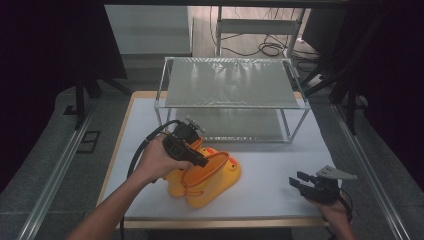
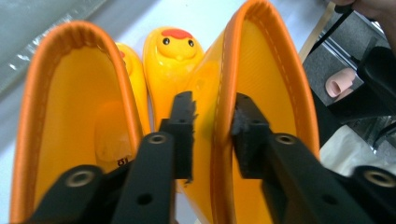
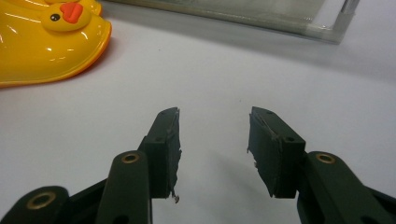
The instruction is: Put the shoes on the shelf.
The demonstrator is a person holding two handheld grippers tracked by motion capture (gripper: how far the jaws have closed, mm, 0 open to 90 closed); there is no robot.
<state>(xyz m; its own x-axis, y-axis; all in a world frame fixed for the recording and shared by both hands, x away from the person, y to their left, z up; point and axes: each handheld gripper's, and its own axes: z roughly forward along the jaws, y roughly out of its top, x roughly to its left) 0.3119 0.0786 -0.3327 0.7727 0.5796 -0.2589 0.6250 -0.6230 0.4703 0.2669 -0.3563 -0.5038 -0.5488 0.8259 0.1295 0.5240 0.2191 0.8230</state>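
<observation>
White paper is spread over the bench (image 1: 280,175), with dark curtains all round and a two-tier metal shelf (image 1: 230,85) parked at the far side.

Starting at the left: the left gripper (image 1: 192,150) is held right over a pair of yellow duck-faced rain boots (image 1: 212,177), which are stood near the front-left of the bench, touching each other. In the left gripper view the orange-trimmed rim of one boot (image 2: 224,107) is seen running between the fingers (image 2: 184,126). The fingers are parted, with one outside the shaft and one inside it, and a sliver of gap seems to be left on each side, so the rim is straddled rather than pinched. No firm grip can be claimed here.

The boots' toes, with the duck faces (image 2: 176,44), are pointed away from the left hand, toward the right side of the bench. The soles' long axis is laid roughly left to right, with the shaft openings turned up toward the gripper.

Further right, the right gripper (image 1: 300,182) is rested low near the front-right corner, well apart from the boots. Its fingers (image 3: 166,140) are spread with nothing between them but bare paper. A duck toe (image 3: 51,42) is caught at the far left of the right gripper view.

So the left hand is judged much the nearer one for any lift.
</observation>
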